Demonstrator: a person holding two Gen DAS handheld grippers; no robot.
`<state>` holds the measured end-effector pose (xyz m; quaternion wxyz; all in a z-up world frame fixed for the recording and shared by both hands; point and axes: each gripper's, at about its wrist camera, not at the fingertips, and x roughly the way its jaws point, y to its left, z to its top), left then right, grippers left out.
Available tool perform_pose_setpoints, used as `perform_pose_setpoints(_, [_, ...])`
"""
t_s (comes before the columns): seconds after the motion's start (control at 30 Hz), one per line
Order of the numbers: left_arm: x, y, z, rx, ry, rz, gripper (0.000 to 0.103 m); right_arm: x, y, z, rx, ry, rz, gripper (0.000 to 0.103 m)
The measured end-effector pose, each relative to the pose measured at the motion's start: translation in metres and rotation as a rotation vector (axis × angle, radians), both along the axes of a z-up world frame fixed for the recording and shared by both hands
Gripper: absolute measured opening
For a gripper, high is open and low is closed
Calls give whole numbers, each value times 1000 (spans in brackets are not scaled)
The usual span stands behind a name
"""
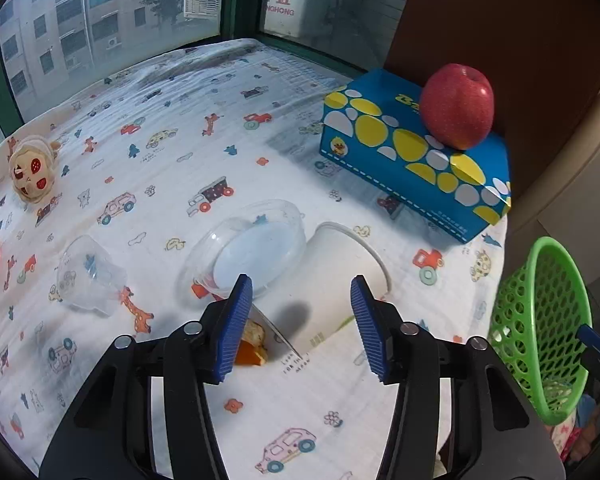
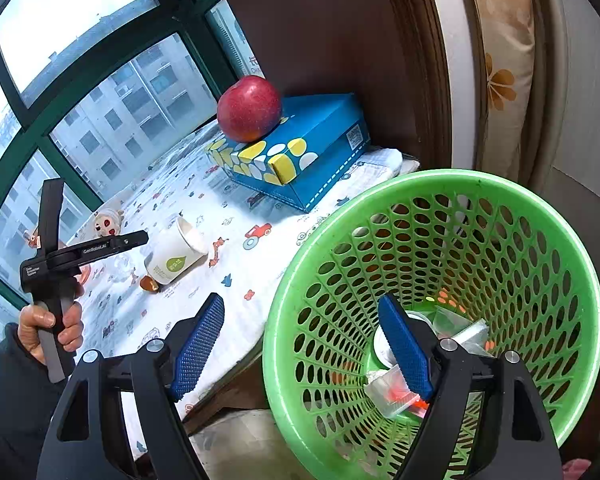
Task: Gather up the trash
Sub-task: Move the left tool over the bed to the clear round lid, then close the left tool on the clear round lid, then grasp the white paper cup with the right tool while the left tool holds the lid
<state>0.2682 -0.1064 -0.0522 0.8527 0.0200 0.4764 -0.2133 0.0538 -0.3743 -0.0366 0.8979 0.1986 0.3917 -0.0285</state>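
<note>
Left wrist view: the left gripper [image 1: 302, 322] hovers low over a worktop [image 1: 220, 128] spread with a white cloth printed with cartoon cars and animals, its blue-padded fingers [image 1: 234, 326] set wide apart with nothing between them. Beyond the fingertips a white paper cup [image 1: 340, 276] lies on its side, its open mouth turned to the far right. A clear plastic lid [image 1: 248, 248] lies just beside the cup on its left, touching or nearly touching it. A piece of orange peel [image 1: 254, 346] sits on the cloth just by the cup's base, partly hidden behind the left finger. A smaller clear plastic cup [image 1: 88, 274] lies tipped over well to the left. At the far left a small plush toy [image 1: 30, 170] rests near the window. At the far right a red apple [image 1: 458, 106] stands on a blue tissue box [image 1: 404, 152] with yellow and white spots.

Right wrist view: the right gripper [image 2: 304, 348] is held at the edge of the worktop, fingers spread, one of them reaching inside a green perforated basket [image 2: 500, 208] tilted toward the camera, the other outside its rim. It is not pressing on the wall. Clear plastic wrappers and containers [image 2: 392, 392] lie at the basket's bottom. The person's left hand [image 2: 50, 326] grips the other tool's handle at the left.
</note>
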Motion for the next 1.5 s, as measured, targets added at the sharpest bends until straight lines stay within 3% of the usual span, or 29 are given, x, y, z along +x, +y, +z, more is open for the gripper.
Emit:
perform_pose_setpoints(0.27, [23, -2, -11, -19, 10, -101, 43, 17, 13, -9, 5, 29, 24, 76])
perform_pose_setpoints(0.47, [34, -1, -23, -48, 37, -125, 34, 27, 22, -15, 10, 50, 42, 76])
perform_pose_setpoints(0.73, [36, 0, -29, -93, 69, -164, 4, 38, 34, -17, 8, 57, 68, 76])
perform_pose_setpoints(0.93, [31, 12, -21, -135, 57, -122, 3, 42, 44, -14, 3, 53, 89, 76])
perform_pose_setpoints(1.13, [14, 34, 7, -210, 12, -84, 2, 54, 63, -12, 32, 50, 134, 76])
perform_pose_setpoints(1.5, [-22, 92, 41, -294, -38, -16, 2, 113, 114, -20, 262, 95, 208, 76])
